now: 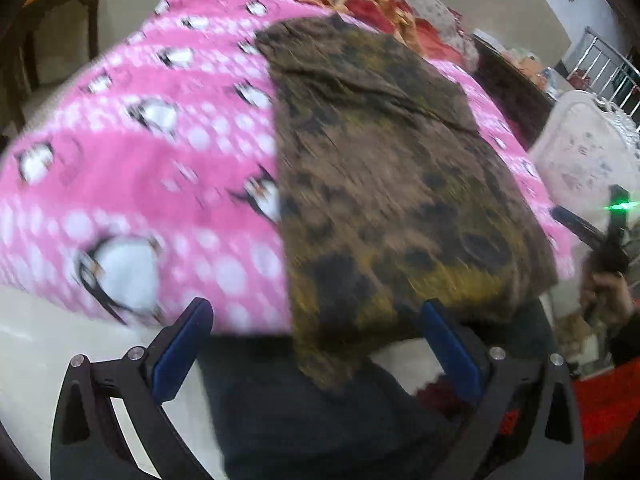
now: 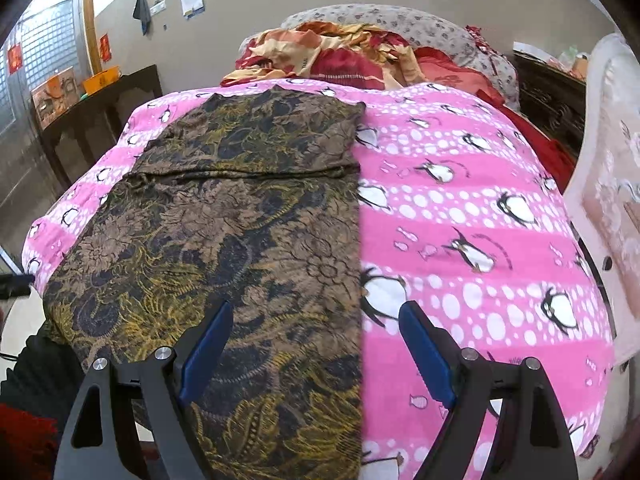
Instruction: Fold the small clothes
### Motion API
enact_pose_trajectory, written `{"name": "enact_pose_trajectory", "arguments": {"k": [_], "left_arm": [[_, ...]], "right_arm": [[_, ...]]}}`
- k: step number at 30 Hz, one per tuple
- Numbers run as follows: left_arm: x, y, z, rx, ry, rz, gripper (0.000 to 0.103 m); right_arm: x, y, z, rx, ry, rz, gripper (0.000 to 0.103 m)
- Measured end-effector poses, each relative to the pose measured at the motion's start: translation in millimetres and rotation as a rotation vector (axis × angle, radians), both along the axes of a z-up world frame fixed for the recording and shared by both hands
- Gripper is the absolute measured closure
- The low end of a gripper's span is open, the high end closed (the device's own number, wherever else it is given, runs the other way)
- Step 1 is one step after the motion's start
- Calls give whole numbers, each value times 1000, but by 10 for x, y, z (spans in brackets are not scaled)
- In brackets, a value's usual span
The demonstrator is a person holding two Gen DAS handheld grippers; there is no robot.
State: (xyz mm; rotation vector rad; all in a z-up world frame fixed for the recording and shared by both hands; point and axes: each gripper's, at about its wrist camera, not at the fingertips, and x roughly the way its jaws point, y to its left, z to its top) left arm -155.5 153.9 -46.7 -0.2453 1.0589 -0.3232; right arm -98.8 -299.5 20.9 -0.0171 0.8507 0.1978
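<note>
Here the right gripper (image 2: 316, 344) hangs with its blue-padded jaws spread wide and nothing between them, poised over the near end of a brown and yellow floral garment (image 2: 240, 240), roughly above that garment's straight right edge. The left gripper (image 1: 316, 336) is likewise wide apart and empty, low at the near edge of the bed where the garment's hem spills over the side; its view is smeared with motion blur, so fine detail there cannot be read. The garment lies lengthwise on a pink penguin-print blanket (image 2: 480, 208) that covers the bed, running from the near edge away toward the far end. Its right side forms one clean straight line, which suggests it has already been doubled over along its length, and a seam or waist ridge crosses it about a third of the way from the far end. It is smooth and flat but remains a long strip, so judging by the layout the lengthwise fold looks done while the crosswise folds that would make a compact packet are not yet made. Beyond the blanket a heap of red and orange bedding (image 2: 332, 56) sits against a grey patterned pillow (image 2: 400, 20). A pale upholstered chair (image 2: 612, 184) stands just beside the bed on the right.
</note>
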Motion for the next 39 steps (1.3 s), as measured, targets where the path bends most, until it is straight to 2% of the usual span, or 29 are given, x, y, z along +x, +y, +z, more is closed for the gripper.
{"name": "enact_pose_trajectory", "arguments": {"k": [3, 4, 5, 7, 10, 12, 13, 15, 20, 24, 26, 28, 30, 32, 34, 35, 36, 39], "left_arm": [[-18, -68, -166, -27, 64, -29, 14], [-8, -95, -233, -48, 91, -48, 24], [5, -118, -296, -58, 107, -63, 30], [51, -136, -398, -47, 117, -61, 31], [124, -105, -441, -101, 93, -45, 33], [156, -125, -460, -138, 97, -71, 48], [156, -137, -469, -153, 99, -87, 59], [158, -144, -469, -155, 98, -95, 63], [86, -162, -400, -157, 85, -107, 90], [23, -184, -287, -182, 68, -130, 92], [25, -209, -237, -188, 64, -143, 92], [33, -209, -209, -186, 67, -152, 92], [47, -203, -167, -192, 68, -152, 92], [45, -207, -95, -191, 51, -156, 92], [45, -193, -25, -206, 39, -154, 92], [52, -183, 7, -221, 33, -151, 92], [59, -179, 34, -230, 26, -151, 92], [93, -197, 62, -222, 20, -162, 92]], "right_arm": [[-38, 14, -39, 4, 9, 10, 15], [-47, 29, -47, 1, 10, 14, 15], [-59, 48, -51, -3, 10, 21, 15], [-88, 86, -52, -18, -1, 29, 15], [-119, 100, -50, -33, -3, 33, 15], [-141, 72, -27, -32, -8, 32, 15], [-169, 40, -7, -32, -13, 26, 15], [-212, -28, 21, -32, -16, 15, 15], [-413, -313, -72, 67, 61, 52, 15], [-586, -436, -257, 129, 99, 88, 15], [-608, -507, -348, 213, 109, 105, 16], [-592, -544, -417, 294, 125, 133, 21], [-558, -560, -526, 378, 176, 178, 38], [-564, -586, -570, 391, 179, 193, 44], [-562, -691, -567, 475, 171, 198, 62], [-566, -745, -571, 517, 166, 198, 80], [-569, -772, -577, 539, 163, 204, 83], [-534, -801, -655, 545, 173, 198, 84]]}}
